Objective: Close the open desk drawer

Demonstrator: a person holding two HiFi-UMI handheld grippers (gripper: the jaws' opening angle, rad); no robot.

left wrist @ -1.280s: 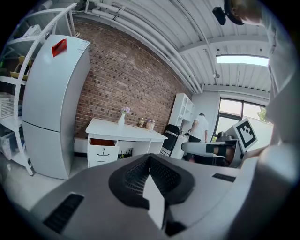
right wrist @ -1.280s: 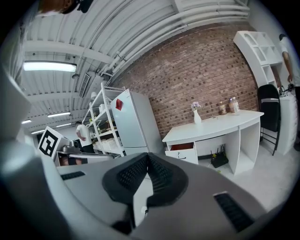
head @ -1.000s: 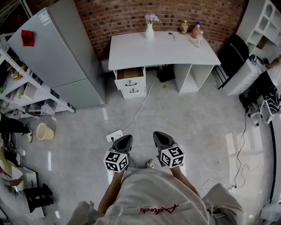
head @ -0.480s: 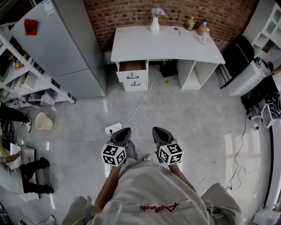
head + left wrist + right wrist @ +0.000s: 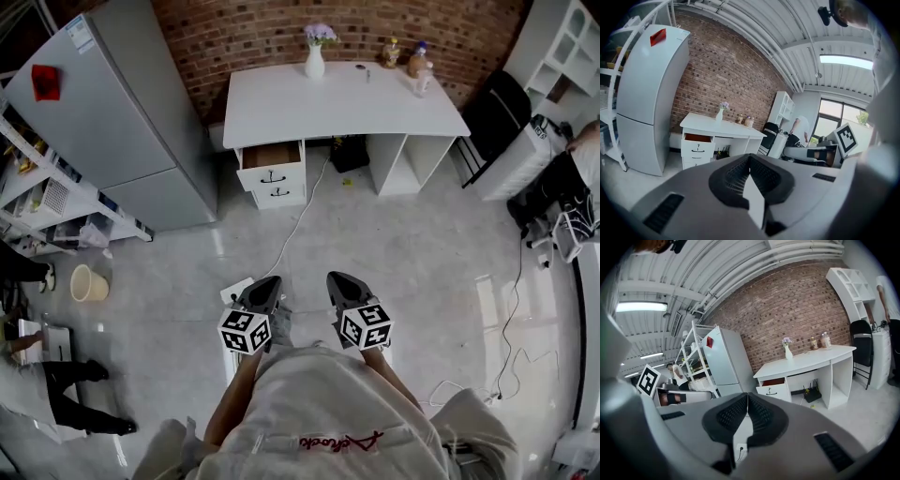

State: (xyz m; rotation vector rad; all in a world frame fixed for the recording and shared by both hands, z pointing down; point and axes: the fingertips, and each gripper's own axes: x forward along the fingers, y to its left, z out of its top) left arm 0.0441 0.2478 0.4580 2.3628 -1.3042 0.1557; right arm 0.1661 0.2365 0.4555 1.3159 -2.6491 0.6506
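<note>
Desk drawer (image 5: 273, 171) sticks out under the tabletop's (image 5: 347, 101) left end, well across the floor (image 5: 403, 253). Left gripper (image 5: 268, 282) and right gripper (image 5: 337, 278) have jaws pressed together, empty. I'd guess a push is all it needs anyway.

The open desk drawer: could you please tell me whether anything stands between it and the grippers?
Nothing upright does. Only a white power strip near the left gripper and its cable lie on the floor toward the open drawer.

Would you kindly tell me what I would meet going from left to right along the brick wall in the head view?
Refrigerator → open drawer → vase of flowers → bottles → black chair.
</note>
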